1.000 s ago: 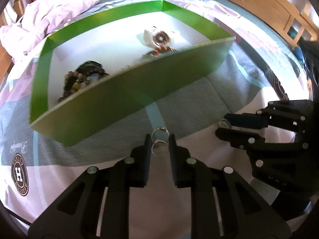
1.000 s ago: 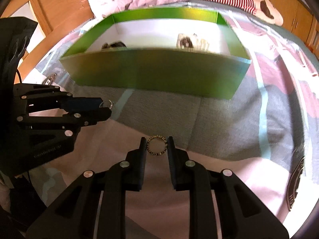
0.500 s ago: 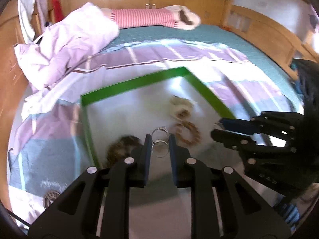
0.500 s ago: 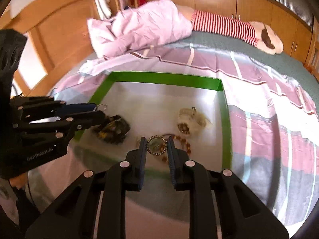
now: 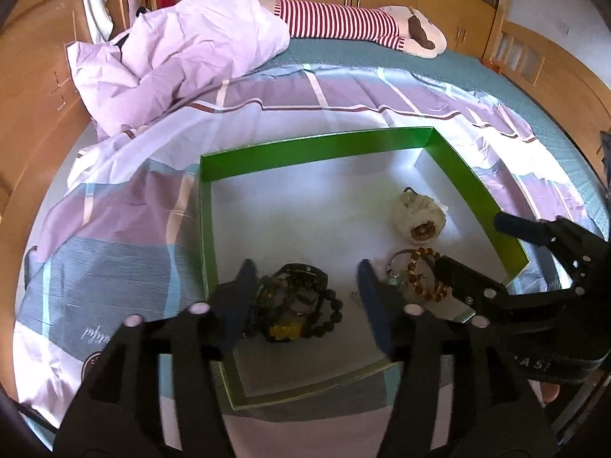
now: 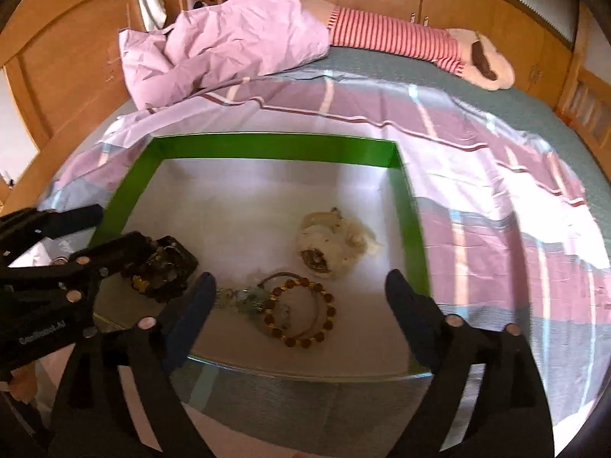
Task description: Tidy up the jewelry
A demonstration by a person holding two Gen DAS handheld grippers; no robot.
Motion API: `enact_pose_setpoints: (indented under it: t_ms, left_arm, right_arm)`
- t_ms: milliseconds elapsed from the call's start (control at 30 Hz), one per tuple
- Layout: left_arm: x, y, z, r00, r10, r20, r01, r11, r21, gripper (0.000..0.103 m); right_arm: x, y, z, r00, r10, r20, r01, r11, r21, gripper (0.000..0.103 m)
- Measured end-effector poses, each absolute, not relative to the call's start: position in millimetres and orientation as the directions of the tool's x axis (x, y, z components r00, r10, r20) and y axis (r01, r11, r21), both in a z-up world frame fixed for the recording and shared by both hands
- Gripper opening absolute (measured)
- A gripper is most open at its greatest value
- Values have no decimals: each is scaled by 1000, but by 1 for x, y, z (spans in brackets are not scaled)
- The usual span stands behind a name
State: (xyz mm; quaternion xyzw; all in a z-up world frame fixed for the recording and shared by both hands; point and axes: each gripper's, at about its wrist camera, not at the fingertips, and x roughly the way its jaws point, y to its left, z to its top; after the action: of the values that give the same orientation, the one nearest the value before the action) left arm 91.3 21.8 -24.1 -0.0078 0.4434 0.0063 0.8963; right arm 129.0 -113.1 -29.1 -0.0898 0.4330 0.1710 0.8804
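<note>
A green box [image 5: 317, 149] with a white floor lies on the bed. Inside it are a heap of dark bead bracelets [image 5: 298, 301], an amber bead bracelet [image 5: 420, 271] and a white fluffy hair tie [image 5: 418, 215]. A tiny metal piece [image 5: 355, 295] lies on the floor between the two bracelets. My left gripper [image 5: 305, 286] hovers above the dark heap, its jaws opening with nothing pinched between them. My right gripper [image 6: 299, 294] hangs over the amber bracelet [image 6: 301, 313], its jaws also opening wide and empty. The left gripper [image 6: 122, 229] shows at the left edge of the right wrist view.
The box sits on a purple and grey checked sheet [image 5: 114, 236]. A crumpled lilac duvet [image 5: 179, 53] and a long striped plush toy [image 5: 343, 23] lie at the far end. Wooden panels [image 6: 65, 65] stand around the bed.
Both grippers rose from the sheet in front of the box to above its inside. Each held a ring between shut fingers; both now stand spread and empty.
</note>
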Motion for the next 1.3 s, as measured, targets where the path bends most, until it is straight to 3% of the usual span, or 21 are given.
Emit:
enact_pose_setpoints:
  t_ms: [167,567,1300]
  left_arm:
    - [91,27,-19,600,31,-799,-69,998,-13,81]
    - [86,25,-16,589,5,-808,-71,996,-46,95]
    - [83,25,-18,579,29,-815,-103,994,-39,99]
  right_arm:
    - [125,-121,-21,590,200,-782,-354,935,-28,95]
    - [124,-127,-18,588,163,-793,-324,945,-45,96]
    - [126,-125,-25,586,139,-798,-272,962,-32,100]
